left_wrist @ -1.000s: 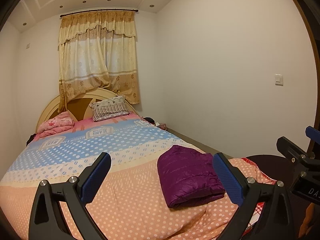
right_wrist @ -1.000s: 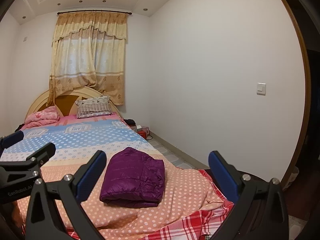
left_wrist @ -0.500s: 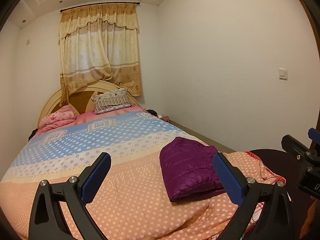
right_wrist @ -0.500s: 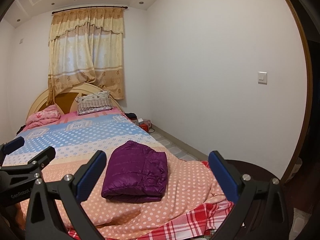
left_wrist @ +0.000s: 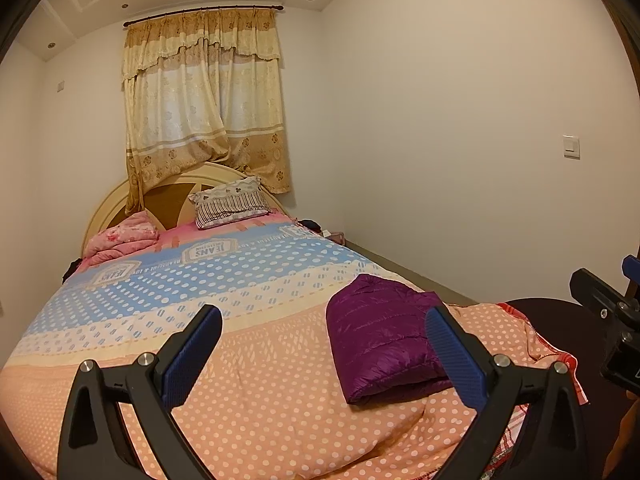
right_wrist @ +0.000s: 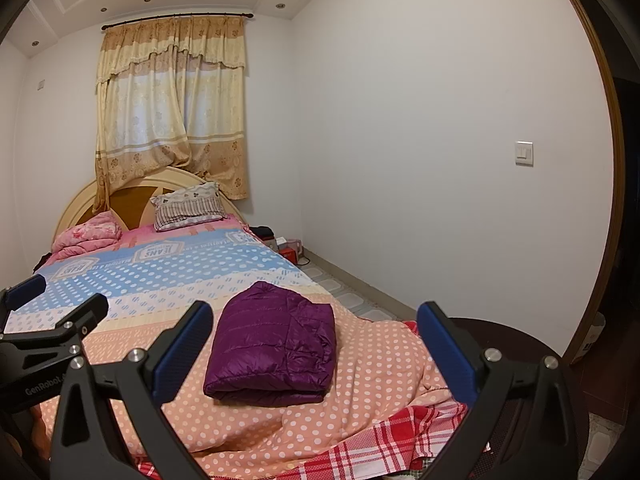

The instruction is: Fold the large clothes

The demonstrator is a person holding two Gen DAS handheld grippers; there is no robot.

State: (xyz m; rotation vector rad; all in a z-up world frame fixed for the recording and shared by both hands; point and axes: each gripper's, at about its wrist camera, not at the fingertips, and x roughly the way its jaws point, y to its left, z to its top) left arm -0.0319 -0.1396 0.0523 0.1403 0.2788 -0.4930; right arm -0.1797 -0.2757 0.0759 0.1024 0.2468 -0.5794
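Both grippers have lifted and tilted up a little over the last second: the folded purple puffer jacket (left_wrist: 384, 344) now sits lower in each view, more ceiling shows, and the jacket itself has not shifted on the bed (left_wrist: 240, 380). The left gripper (left_wrist: 324, 354) hangs above the foot of the bed with its blue-padded fingers (left_wrist: 192, 356) spread wide, grasping nothing. The right gripper (right_wrist: 314, 348) is likewise released, fingers (right_wrist: 182, 350) wide apart and free of the cloth. The jacket (right_wrist: 274, 354) lies flat on the peach polka-dot stretch of the quilt (right_wrist: 380, 364), near the bed's right edge and toward its foot, well apart from the striped pillow (right_wrist: 188, 206) and the pink bundle (right_wrist: 88, 236) at the headboard. It is a compact rectangle whose long axis runs along the bed's length; its thick rolled fold faces the foot, and the narrower far end points toward the headboard. A red plaid sheet (right_wrist: 384, 440) shows under the quilt's corner.
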